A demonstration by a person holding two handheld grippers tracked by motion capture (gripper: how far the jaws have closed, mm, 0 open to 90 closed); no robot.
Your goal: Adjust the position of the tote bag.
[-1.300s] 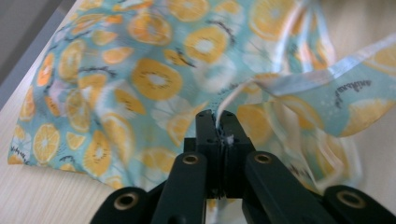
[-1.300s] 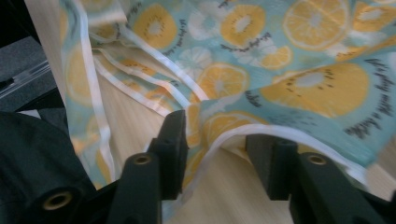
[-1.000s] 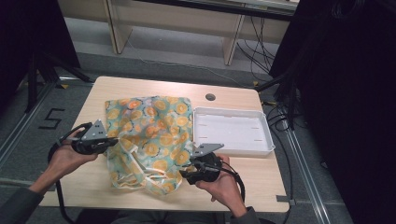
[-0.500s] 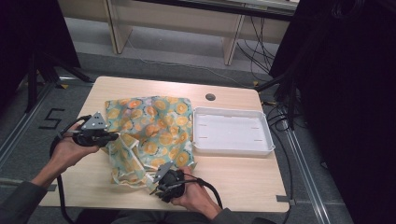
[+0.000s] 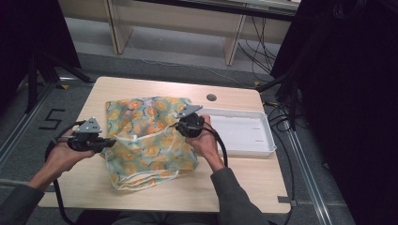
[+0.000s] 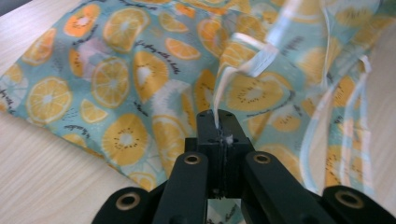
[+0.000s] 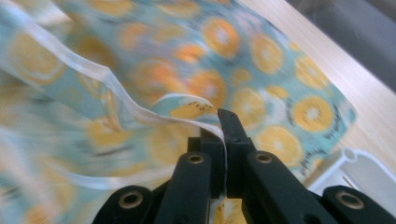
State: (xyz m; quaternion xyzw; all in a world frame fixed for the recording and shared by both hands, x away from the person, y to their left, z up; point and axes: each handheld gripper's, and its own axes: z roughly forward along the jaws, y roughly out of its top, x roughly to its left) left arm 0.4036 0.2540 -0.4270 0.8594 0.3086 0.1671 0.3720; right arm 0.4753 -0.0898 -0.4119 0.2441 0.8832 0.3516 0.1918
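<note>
We see two hand-held tongs at work, each clamped tight on the same piece of cloth. The left tongs (image 5: 109,143) sit near the left edge of the table, held in the person's left hand (image 5: 61,157). In the left gripper view, their black jaws are pressed together on a pale tape edging (image 6: 219,100) of the cloth, which rises from between the tips. The right tongs (image 5: 177,125) are held in the right hand (image 5: 204,138) over the middle of the table, just beside the tray. Their jaws have just been closing, and in the right gripper view they are now shut on a white-trimmed edge of the cloth (image 7: 140,112), which passes between the two tips.

The cloth (image 5: 145,140) is a single sheet of light blue fabric printed with orange slices. It lies spread between the two tongs, with its far part flat on the table and its near part lifted and stretched where the tongs pull it. White trim runs along its edges, and a loose fold hangs at the near side.

Beyond the tongs, we count one wooden table (image 5: 244,183), which carries everything. One shallow white tray (image 5: 263,140) rests on its right half, with the cloth's right edge just beside it. One small round dark hole (image 5: 211,97) marks the tabletop behind the tray.
</note>
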